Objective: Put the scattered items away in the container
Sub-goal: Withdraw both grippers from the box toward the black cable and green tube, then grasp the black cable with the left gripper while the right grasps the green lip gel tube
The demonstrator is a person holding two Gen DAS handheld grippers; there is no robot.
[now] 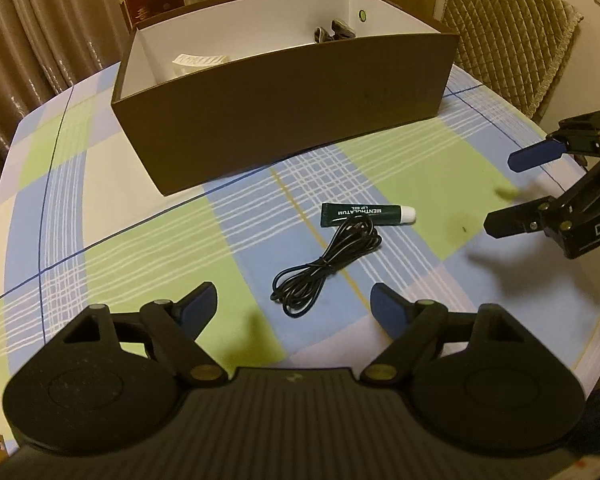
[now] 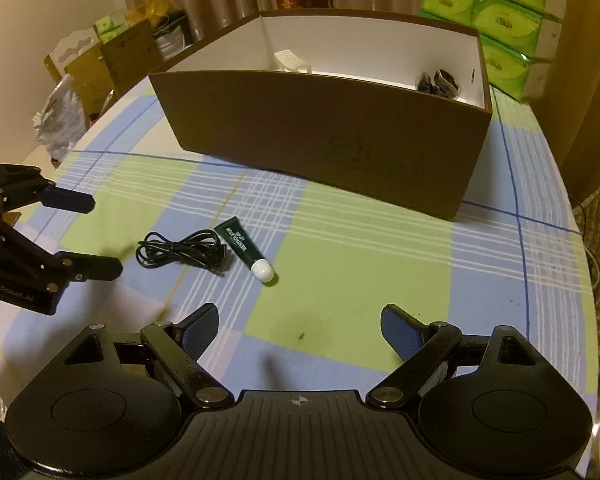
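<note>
A green lip-gel tube (image 1: 366, 214) with a white cap lies on the checked tablecloth, touching a coiled black cable (image 1: 327, 264). Behind them stands a brown box (image 1: 284, 116) with a white inside, holding a white item (image 1: 200, 62) and a dark bundle (image 1: 334, 32). My left gripper (image 1: 294, 306) is open and empty, just short of the cable. My right gripper (image 2: 298, 326) is open and empty, short of the tube (image 2: 246, 250) and cable (image 2: 182, 252). The box (image 2: 324, 148) stands beyond. Each gripper shows in the other's view, the right one (image 1: 508, 192) and the left one (image 2: 104, 236).
A quilted chair (image 1: 512, 36) stands at the table's far right. Green tissue packs (image 2: 496, 12) are stacked behind the box. Cardboard boxes and bags (image 2: 100, 68) sit off the table's left. A dark stain (image 2: 300, 330) marks the cloth.
</note>
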